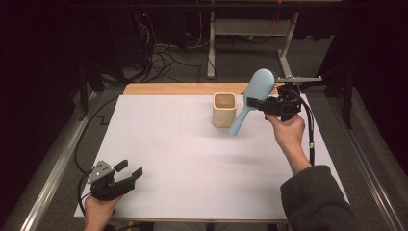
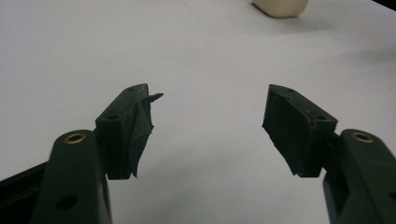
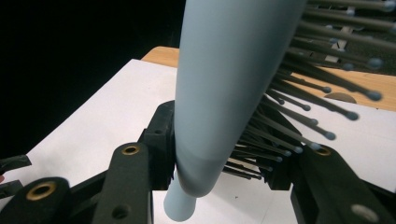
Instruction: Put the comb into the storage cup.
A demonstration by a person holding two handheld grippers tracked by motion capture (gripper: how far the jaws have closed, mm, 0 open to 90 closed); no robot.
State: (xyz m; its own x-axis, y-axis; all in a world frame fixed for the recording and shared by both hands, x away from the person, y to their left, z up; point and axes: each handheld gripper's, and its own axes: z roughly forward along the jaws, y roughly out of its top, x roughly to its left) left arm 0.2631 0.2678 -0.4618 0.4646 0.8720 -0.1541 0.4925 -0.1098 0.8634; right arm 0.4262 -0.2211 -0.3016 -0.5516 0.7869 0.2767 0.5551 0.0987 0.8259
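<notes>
A light blue hairbrush (image 1: 259, 85) hangs tilted above the table's far right, head up and handle pointing down-left toward a beige square cup (image 1: 224, 109). My right gripper (image 1: 260, 104) is shut on the brush at the base of its head. In the right gripper view the brush (image 3: 229, 84) runs up between the jaws of the right gripper (image 3: 224, 163), and its dark bristles (image 3: 303, 107) face right. The handle tip sits just right of the cup, and I cannot tell if it touches. My left gripper (image 1: 131, 169) rests open at the near left corner. Nothing lies between the jaws of the left gripper (image 2: 210, 126).
A white sheet (image 1: 192, 159) covers the wooden table (image 1: 168, 89). The cup's base (image 2: 280, 7) shows far off in the left gripper view. Cables (image 1: 163, 55) and a desk frame (image 1: 211, 48) lie on the floor beyond. Metal rails (image 1: 53, 173) flank the table.
</notes>
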